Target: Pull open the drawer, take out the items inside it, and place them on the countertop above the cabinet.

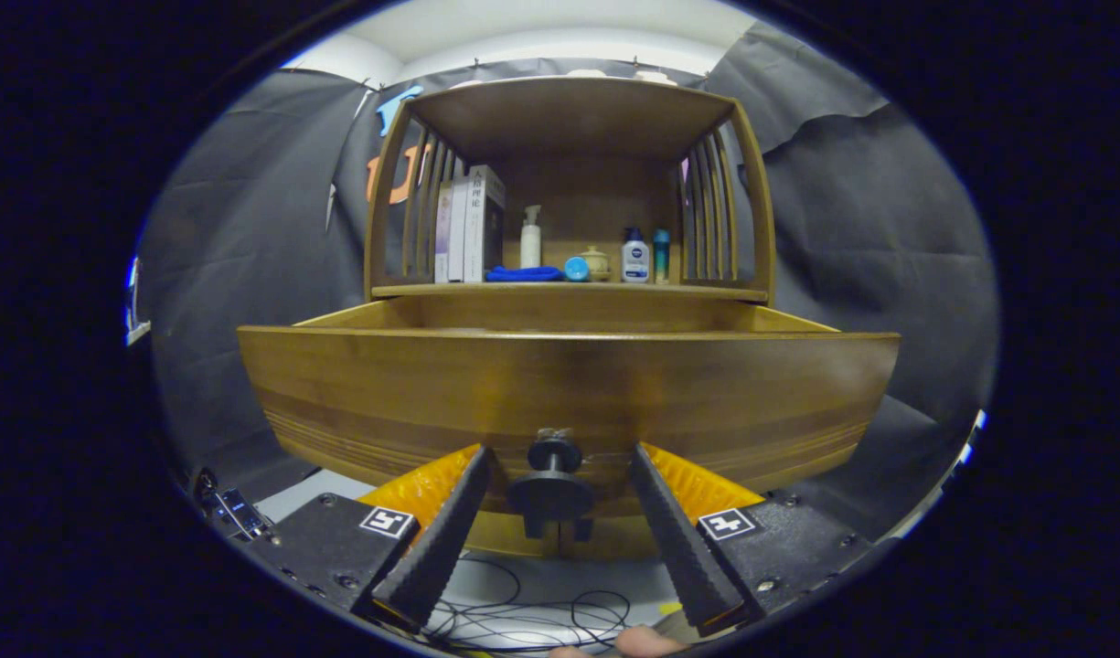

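Books with upright writing on their spines, too small to read, stand at one end of the countertop above the cabinet. Beside them lies a folded blue cloth, with a white pump bottle behind it. Next come a small blue round thing, a little lidded pot, a white bottle with a dark blue label whose lettering is too small to make out, and a teal tube.

Below the countertop the drawer is pulled out toward the camera. Its front panel hides what is inside, so I cannot tell its contents. The dark knob sits low on the front panel.

The gripper is spread wide, its fingers on either side of the knob and clear of it, grasping nothing. Thin cables lie on the pale floor under the fingers.
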Demonstrator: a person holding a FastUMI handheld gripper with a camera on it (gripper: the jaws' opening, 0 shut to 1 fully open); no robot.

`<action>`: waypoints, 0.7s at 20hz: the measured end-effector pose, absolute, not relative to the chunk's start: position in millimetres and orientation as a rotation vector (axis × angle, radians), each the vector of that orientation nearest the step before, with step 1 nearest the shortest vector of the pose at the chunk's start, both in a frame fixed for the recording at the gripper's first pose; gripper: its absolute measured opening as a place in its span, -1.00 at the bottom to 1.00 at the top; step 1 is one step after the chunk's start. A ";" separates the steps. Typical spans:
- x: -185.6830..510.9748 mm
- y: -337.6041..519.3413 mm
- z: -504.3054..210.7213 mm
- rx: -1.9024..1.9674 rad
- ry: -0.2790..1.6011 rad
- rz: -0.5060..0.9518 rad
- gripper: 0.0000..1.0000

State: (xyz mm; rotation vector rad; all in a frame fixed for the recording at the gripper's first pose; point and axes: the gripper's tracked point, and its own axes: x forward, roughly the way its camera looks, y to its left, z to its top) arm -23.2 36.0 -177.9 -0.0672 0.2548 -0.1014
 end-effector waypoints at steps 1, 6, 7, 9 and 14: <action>-21.8 34.4 -177.4 -0.071 0.248 -0.108 0.97; -15.4 32.7 -177.3 -0.068 0.227 -0.112 0.96; -15.3 32.5 -176.2 -0.072 0.223 -0.113 0.96; -12.8 32.2 -174.6 -0.076 0.217 -0.112 0.96; 9.8 32.2 -171.3 -0.069 0.211 -0.116 0.96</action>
